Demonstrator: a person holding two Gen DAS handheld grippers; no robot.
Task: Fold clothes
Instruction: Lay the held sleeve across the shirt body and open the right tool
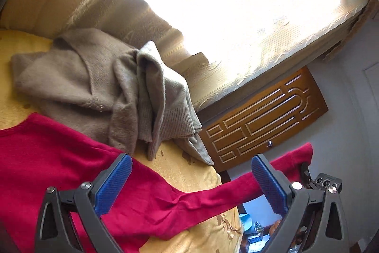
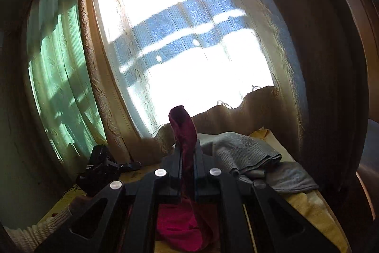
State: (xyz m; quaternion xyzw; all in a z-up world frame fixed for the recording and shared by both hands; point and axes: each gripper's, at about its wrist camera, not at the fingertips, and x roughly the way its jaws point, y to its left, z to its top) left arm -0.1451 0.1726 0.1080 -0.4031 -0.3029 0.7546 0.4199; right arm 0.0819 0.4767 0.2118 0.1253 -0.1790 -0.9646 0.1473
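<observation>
A red sweater lies on a yellow bedspread beneath the left gripper, whose blue-padded jaws are spread wide and hold nothing. One red sleeve stretches across between those jaws toward the right gripper, which is clamped tight on the sleeve's cuff. A crumpled beige cardigan sits just beyond the left gripper, before a sunlit lace curtain.
</observation>
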